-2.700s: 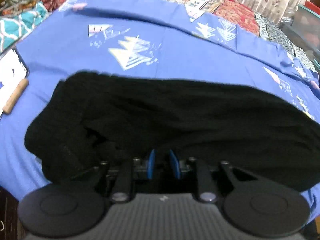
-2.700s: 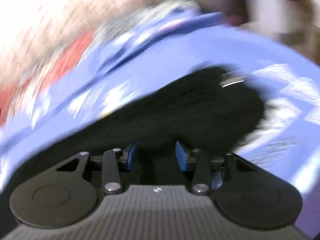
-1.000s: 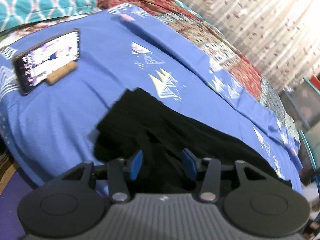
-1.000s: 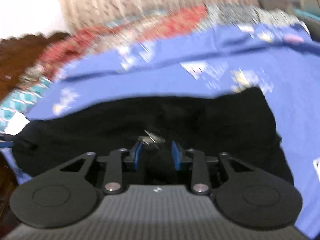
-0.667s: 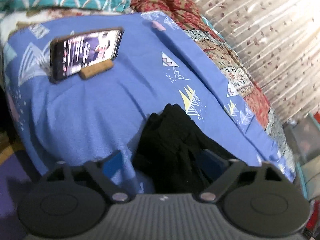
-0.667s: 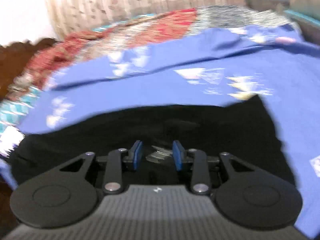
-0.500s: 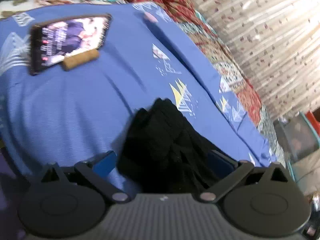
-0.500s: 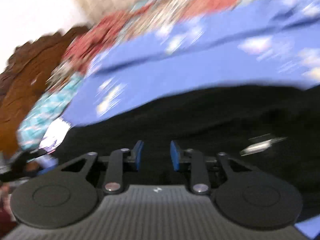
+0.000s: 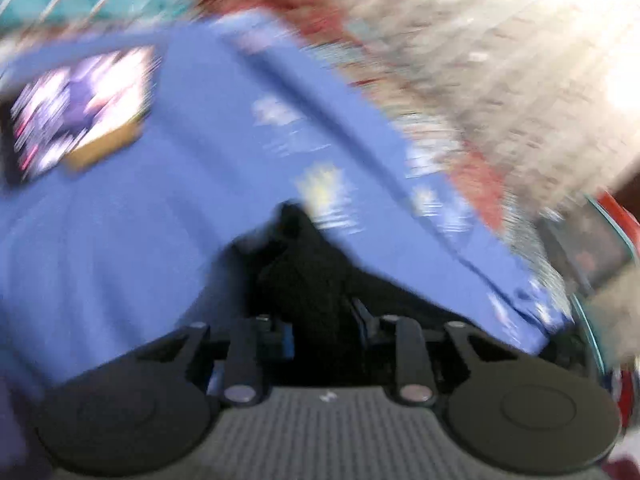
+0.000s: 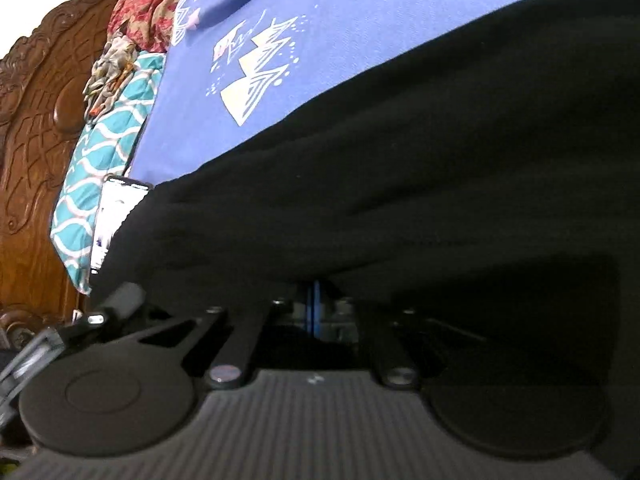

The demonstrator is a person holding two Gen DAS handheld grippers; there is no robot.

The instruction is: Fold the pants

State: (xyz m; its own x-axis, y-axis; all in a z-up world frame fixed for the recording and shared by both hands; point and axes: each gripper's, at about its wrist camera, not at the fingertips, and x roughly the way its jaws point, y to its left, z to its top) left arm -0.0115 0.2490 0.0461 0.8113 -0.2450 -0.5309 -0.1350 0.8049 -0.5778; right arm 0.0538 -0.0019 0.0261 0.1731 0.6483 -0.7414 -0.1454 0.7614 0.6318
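Observation:
The black pants [image 10: 400, 160] lie across a blue printed bedsheet [image 10: 360, 12]. In the right wrist view my right gripper [image 10: 314, 300] sits low at the near edge of the pants, its blue pads pressed together on the black cloth. In the blurred left wrist view my left gripper [image 9: 324, 328] has closed in on a bunched end of the pants [image 9: 308, 272], with cloth filling the gap between the fingers. The blue sheet [image 9: 140, 220] spreads beyond it.
A lit phone [image 9: 76, 112] leans on a small wooden stand at the left of the sheet; it also shows in the right wrist view [image 10: 116, 216]. A carved wooden headboard [image 10: 36, 120], a teal pillow [image 10: 104, 160] and a red quilt [image 10: 156, 4] lie beyond. Curtains [image 9: 500, 60] hang at the back.
My left gripper's wide-open fingers have closed onto the bunched pants end and the view swings fast. My right gripper has dropped low to the pants edge and shut on the cloth.

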